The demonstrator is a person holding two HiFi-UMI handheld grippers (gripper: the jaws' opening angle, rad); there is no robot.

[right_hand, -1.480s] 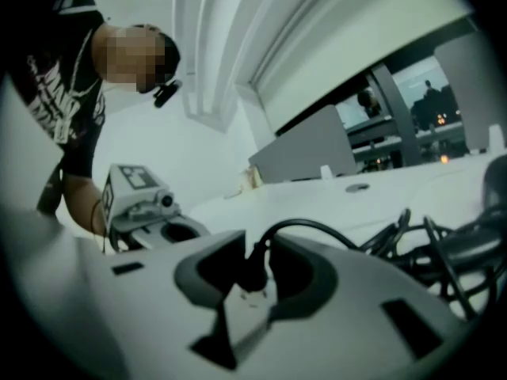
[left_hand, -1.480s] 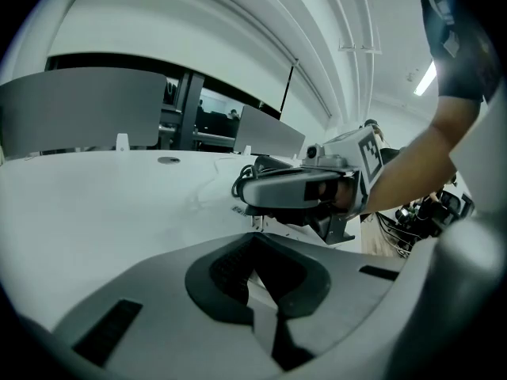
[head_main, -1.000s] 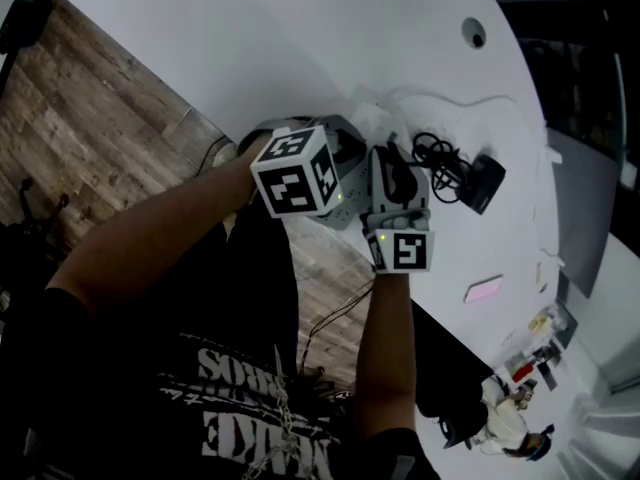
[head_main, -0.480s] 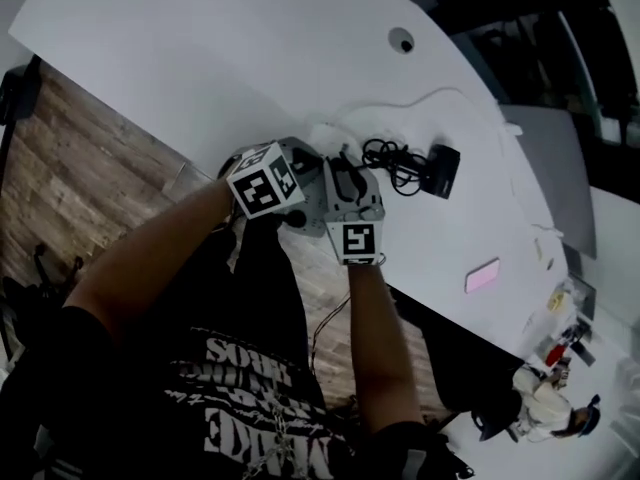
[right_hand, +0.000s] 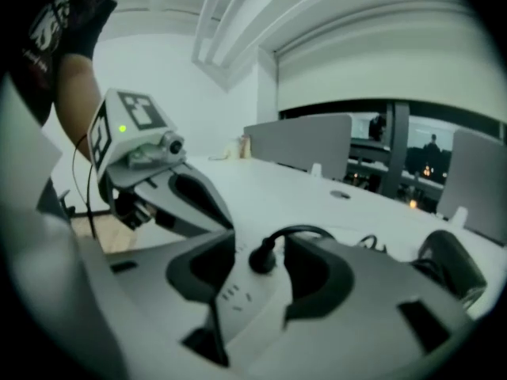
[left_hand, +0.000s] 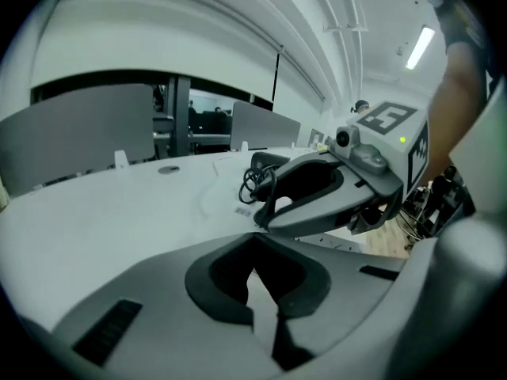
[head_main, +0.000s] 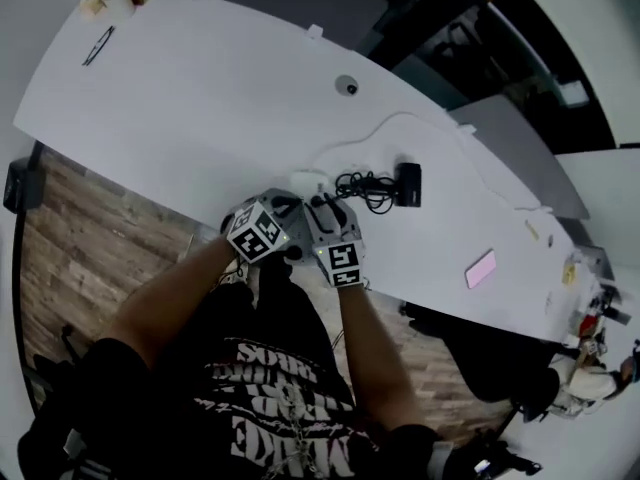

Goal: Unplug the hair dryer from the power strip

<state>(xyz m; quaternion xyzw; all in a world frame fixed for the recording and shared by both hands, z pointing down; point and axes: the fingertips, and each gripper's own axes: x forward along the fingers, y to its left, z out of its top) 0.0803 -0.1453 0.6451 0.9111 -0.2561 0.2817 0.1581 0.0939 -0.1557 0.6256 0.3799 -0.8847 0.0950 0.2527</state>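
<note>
Table [head_main: 200, 98]: white and wide; I am working at its near edge.
Left gripper [left_hand: 253, 242]: jaws closed tip to tip with nothing between them. It sits just left of the right gripper, and I cannot tell if its tips press the strip.
Right gripper [right_hand: 261, 244]: jaws have just been opening and stand wide. The plug sits between them, and the pads are not pressing it.
Hair dryer [head_main: 408, 184]: black, lying to the right, beyond my grippers. I judge it light enough to drag if the cable is tugged.
Power strip [right_hand: 238, 298]: white, flat under the right jaws. It looks light and will likely lift with the plug unless pinned.
Cable [head_main: 362, 183]: black, limp and coiled beside the dryer; a poor place to pull.
Plug [right_hand: 262, 257]: small, black and rigid, still seated in the strip. I'd pinch its body low across the sides and draw straight out.
</note>
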